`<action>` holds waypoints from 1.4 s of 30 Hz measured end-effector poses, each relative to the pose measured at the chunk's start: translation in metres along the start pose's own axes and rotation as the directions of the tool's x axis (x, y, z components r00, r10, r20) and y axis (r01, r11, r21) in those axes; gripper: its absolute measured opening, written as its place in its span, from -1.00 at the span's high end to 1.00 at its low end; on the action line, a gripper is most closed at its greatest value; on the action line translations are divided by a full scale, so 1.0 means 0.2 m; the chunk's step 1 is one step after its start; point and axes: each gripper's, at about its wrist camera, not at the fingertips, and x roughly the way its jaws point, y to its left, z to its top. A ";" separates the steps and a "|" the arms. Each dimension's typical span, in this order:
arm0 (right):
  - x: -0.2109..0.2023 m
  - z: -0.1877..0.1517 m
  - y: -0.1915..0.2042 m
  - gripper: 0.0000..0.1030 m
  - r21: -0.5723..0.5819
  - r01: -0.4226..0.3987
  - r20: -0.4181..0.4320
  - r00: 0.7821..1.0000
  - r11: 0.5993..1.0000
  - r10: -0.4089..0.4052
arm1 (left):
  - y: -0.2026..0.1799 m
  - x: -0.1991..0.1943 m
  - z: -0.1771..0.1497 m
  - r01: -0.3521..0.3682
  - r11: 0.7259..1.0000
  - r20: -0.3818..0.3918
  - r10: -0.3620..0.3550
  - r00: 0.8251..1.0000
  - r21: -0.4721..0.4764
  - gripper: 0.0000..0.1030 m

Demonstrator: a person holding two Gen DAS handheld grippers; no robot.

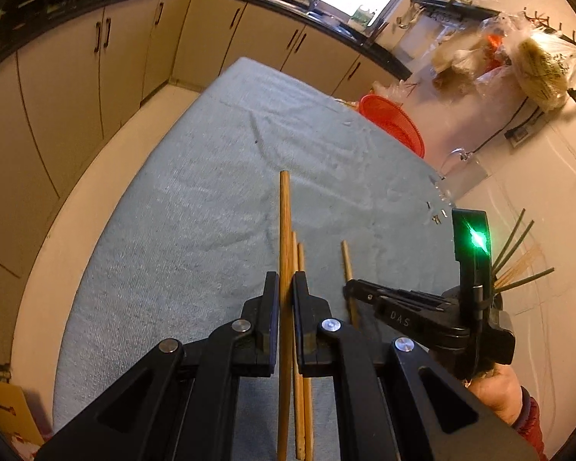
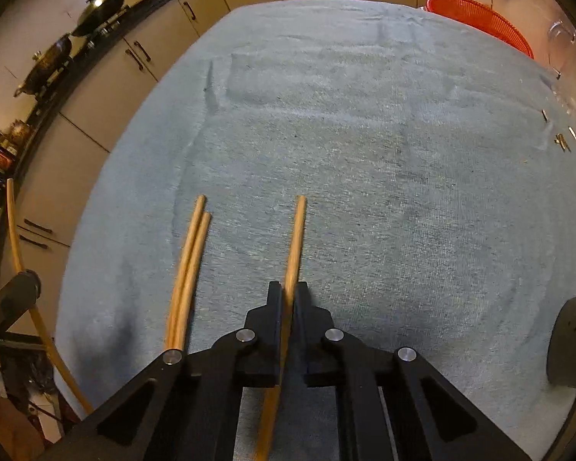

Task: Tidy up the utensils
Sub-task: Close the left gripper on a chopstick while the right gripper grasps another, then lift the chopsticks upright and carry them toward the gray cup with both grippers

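Observation:
My left gripper (image 1: 287, 280) is shut on a wooden chopstick (image 1: 285, 226) that points away over the blue towel (image 1: 211, 199). Two more chopsticks (image 1: 300, 265) lie side by side on the towel just right of it; they also show in the right wrist view (image 2: 190, 253). My right gripper (image 2: 288, 292) is shut on another chopstick (image 2: 297, 230), held low over the towel. In the left wrist view the right gripper (image 1: 349, 288) comes in from the right with its chopstick (image 1: 347, 265). The left gripper (image 2: 23, 280) and its curved-looking chopstick (image 2: 13, 226) show at the left edge.
A red plastic basket (image 1: 393, 123) sits at the towel's far right edge, also in the right wrist view (image 2: 480, 19). Small metal bits (image 2: 562, 140) lie near the right edge. Kitchen cabinets (image 1: 96, 77) and a dark countertop with woks (image 2: 76, 27) run along the left and back.

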 end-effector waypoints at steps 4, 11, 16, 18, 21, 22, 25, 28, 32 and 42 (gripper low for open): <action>-0.15 -0.03 0.01 0.87 -0.017 -0.052 0.098 0.994 0.999 0.053 | -0.04 -0.05 -0.01 0.005 1.000 0.026 -0.006 1.000 0.022 0.88; -0.54 -0.22 0.07 0.87 -0.108 -0.077 0.329 0.938 0.991 0.109 | -0.19 -0.18 -0.02 0.003 0.995 0.091 -0.012 0.996 0.096 0.88; -0.73 -0.36 0.06 0.87 -0.133 -0.070 0.454 0.882 0.989 0.123 | -0.30 -0.26 -0.06 0.000 0.987 0.130 -0.021 0.991 0.161 0.88; -0.78 -0.41 0.03 0.87 -0.131 -0.073 0.477 0.870 0.989 0.128 | -0.34 -0.28 -0.07 -0.002 0.984 0.137 -0.023 0.990 0.179 0.88; -0.82 -0.43 0.03 0.88 -0.117 -0.082 0.502 0.855 0.990 0.130 | -0.38 -0.29 -0.08 -0.002 0.980 0.141 -0.027 0.990 0.198 0.88; -0.84 -0.44 0.02 0.88 -0.112 -0.085 0.509 0.851 0.990 0.131 | -0.39 -0.30 -0.08 -0.003 0.979 0.141 -0.026 0.990 0.202 0.88; -0.86 -0.45 0.01 0.88 -0.097 -0.093 0.527 0.840 0.991 0.130 | -0.41 -0.31 -0.09 -0.008 0.978 0.145 -0.024 0.989 0.210 0.88; -0.89 -0.46 0.00 0.88 -0.089 -0.094 0.545 0.829 0.992 0.128 | -0.44 -0.32 -0.09 -0.009 0.976 0.147 -0.024 0.989 0.218 0.88; -0.93 -0.49 -0.03 0.88 -0.079 -0.093 0.563 0.817 0.993 0.122 | -0.47 -0.33 -0.09 -0.011 0.973 0.150 -0.025 0.988 0.232 0.88; -1.02 -0.51 -0.07 0.89 -0.070 -0.098 0.599 0.792 0.993 0.120 | -0.54 -0.35 -0.09 -0.011 0.968 0.158 -0.030 0.987 0.251 0.88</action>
